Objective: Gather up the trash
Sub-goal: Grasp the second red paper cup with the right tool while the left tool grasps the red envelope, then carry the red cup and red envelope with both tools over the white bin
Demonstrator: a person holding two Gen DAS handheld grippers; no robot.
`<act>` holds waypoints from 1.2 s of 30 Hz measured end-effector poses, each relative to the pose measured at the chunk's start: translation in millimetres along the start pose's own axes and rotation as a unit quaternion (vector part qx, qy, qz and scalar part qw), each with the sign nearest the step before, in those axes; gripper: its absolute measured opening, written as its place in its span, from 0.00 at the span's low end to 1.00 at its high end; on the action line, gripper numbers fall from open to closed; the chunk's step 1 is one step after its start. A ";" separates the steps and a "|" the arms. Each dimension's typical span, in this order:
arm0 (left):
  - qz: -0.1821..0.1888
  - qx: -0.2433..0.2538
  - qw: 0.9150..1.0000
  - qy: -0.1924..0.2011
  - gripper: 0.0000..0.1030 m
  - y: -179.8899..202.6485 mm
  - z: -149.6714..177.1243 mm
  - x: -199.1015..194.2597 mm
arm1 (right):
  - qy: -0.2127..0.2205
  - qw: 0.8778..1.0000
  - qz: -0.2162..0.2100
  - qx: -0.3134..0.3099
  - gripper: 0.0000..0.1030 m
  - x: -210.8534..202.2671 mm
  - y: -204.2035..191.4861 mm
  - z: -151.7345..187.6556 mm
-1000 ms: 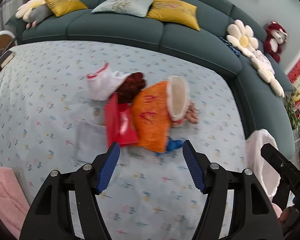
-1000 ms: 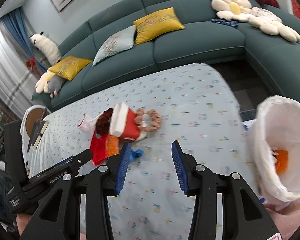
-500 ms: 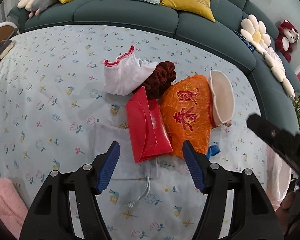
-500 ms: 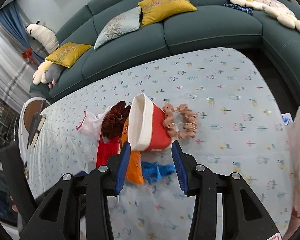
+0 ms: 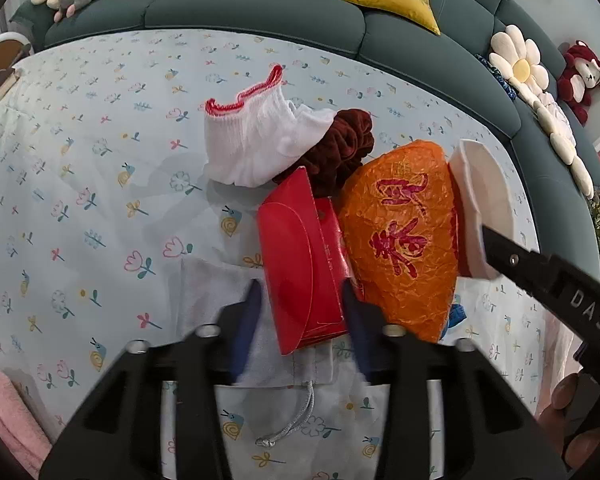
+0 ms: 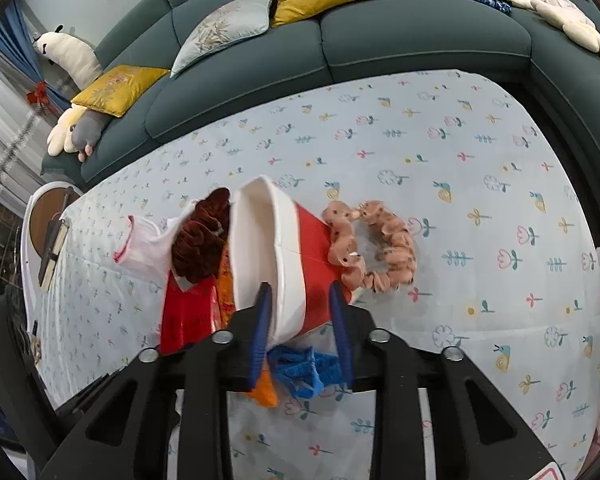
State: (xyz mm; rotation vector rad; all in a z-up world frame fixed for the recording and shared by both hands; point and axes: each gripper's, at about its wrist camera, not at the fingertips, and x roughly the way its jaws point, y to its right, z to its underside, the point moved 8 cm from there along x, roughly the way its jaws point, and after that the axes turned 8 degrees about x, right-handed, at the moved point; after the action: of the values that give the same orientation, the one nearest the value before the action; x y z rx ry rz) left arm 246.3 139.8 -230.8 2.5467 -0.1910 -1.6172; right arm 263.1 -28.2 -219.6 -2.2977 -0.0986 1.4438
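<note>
A pile of trash lies on the flowered tablecloth [image 5: 80, 208]. My left gripper [image 5: 302, 316] has its jaws on both sides of a red paper envelope [image 5: 300, 264]; contact is unclear. Beside the envelope lies an orange wrapper [image 5: 404, 236] with red characters. My right gripper [image 6: 302, 320] straddles a tipped red paper cup with a white rim [image 6: 276, 256], jaws close to its sides. The cup also shows in the left wrist view [image 5: 480, 204]. A crumpled blue scrap [image 6: 304, 368] lies under the right gripper.
A white sock with red trim [image 5: 256, 140], a dark red scrunchie [image 5: 340, 148] and a pink dotted scrunchie [image 6: 376, 248] lie by the pile. A white drawstring pouch [image 5: 284, 364] lies under the envelope. A teal sofa [image 6: 380, 36] curves behind the table. Pink cloth [image 5: 8, 420] sits front left.
Both grippers have moved down and forward onto the pile. The left jaws have narrowed around the red envelope; the right jaws have narrowed around the cup.
</note>
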 end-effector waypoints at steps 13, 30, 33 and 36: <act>0.009 0.022 1.000 0.018 0.00 18.1 7.1 -21.6 | 0.018 0.999 -0.013 0.024 0.04 -35.1 24.7 14.3; 0.023 0.076 0.994 0.076 0.00 92.1 0.1 -94.4 | 0.122 0.990 -0.054 0.036 0.04 -148.0 44.0 -5.3; 0.028 0.096 0.991 0.086 0.00 115.7 -3.0 -104.2 | 0.138 0.988 -0.054 0.048 0.04 -167.0 60.7 -8.3; 0.037 0.117 0.988 0.094 0.00 143.2 -3.3 -113.6 | 0.154 0.985 -0.052 0.064 0.04 -186.0 82.5 -10.7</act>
State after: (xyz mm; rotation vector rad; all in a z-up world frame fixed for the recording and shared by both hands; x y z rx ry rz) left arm 195.3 18.1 -104.2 2.8082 -0.4749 -1.3912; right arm 174.1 -158.3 -90.5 -2.3408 -0.0334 0.9992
